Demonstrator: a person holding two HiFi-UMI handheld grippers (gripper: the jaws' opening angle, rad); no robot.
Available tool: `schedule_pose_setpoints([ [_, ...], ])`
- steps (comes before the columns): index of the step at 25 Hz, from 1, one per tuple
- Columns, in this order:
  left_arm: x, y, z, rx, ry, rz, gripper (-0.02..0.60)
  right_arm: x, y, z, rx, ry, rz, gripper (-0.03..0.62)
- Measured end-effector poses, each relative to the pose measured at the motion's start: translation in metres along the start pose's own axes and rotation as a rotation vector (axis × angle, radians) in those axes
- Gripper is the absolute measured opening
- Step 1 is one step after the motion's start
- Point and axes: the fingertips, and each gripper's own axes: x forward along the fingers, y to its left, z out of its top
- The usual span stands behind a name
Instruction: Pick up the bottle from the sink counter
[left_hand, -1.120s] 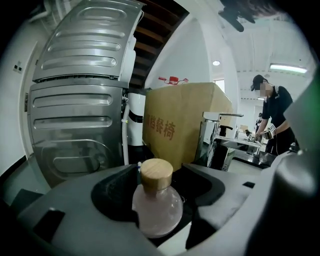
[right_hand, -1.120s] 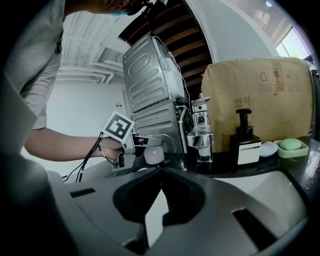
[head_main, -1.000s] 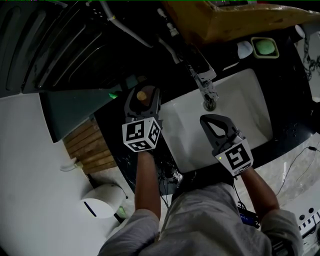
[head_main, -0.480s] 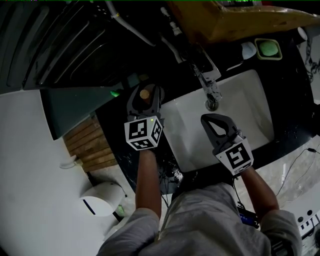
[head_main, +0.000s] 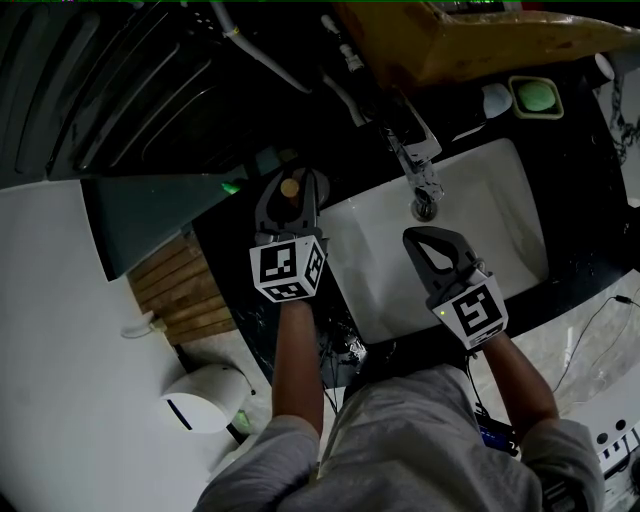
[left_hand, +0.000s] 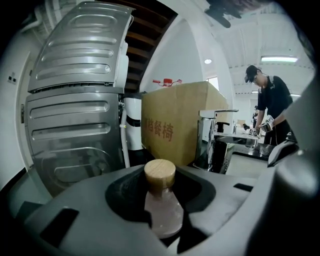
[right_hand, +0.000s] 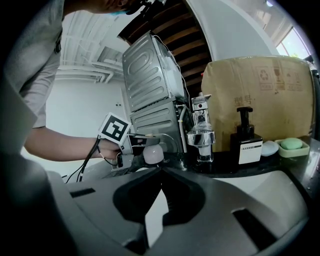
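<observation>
Your left gripper (head_main: 289, 178) has just been closing its jaws. They now sit against both sides of the small, rosy, translucent bottle with the round wooden cap (left_hand: 161, 200), cradling it in their curved hollow. The left gripper view shows the cap (left_hand: 160, 173) standing clear above the jaws and the flaring body wedged between them lower down.

In the head view the bottle stands upright at twelve o'clock from your left marker cube (head_main: 288, 268). It is on the black counter (head_main: 225, 245), just off the nine o'clock edge of the white rectangular sink (head_main: 500, 200).

Expect the bottle to be light and rigid, probably glass or hard plastic. That means a smooth, possibly slick wall that won't give under pressure and may crack if dropped into the basin. The cap could simply be pushed on, so don't trust it to carry any load. Your hold on the body below the narrow neck looks like the right place, because the widening shape helps stop the bottle sliding down through the jaws.

Your right gripper (right_hand: 160, 170) hangs over the sink at about four o'clock from the bottle and well apart from it. Its jaws are pressed together with nothing between them. The chrome tap (head_main: 420, 180) stands at three o'clock from the bottle, so keep it in mind when you lift.
</observation>
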Motion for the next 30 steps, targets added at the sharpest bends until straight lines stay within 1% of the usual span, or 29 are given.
schedule_pose_setpoints([
  [5, -0.001, 0.000, 0.000, 0.000, -0.004, 0.001, 0.129, -0.002, 0.001, 0.001, -0.003, 0.000, -0.003, 0.009],
  [9, -0.001, 0.001, 0.000, 0.007, 0.005, -0.013, 0.126, -0.003, 0.001, 0.001, 0.001, 0.002, -0.008, 0.009],
  [13, -0.002, 0.003, 0.002, 0.020, 0.011, -0.010, 0.126, -0.003, -0.001, 0.001, -0.004, 0.004, -0.014, 0.009],
  [18, -0.008, 0.003, 0.013, 0.024, -0.012, -0.017, 0.126, -0.003, 0.001, 0.002, -0.003, 0.002, -0.017, 0.009],
  [23, -0.016, 0.001, 0.020, 0.063, 0.003, -0.025, 0.126, -0.003, 0.006, 0.003, -0.005, 0.000, -0.014, 0.009],
  [30, -0.035, 0.001, 0.033, 0.059, -0.004, -0.023, 0.126, -0.007, 0.013, 0.007, -0.018, -0.001, -0.023, 0.009],
])
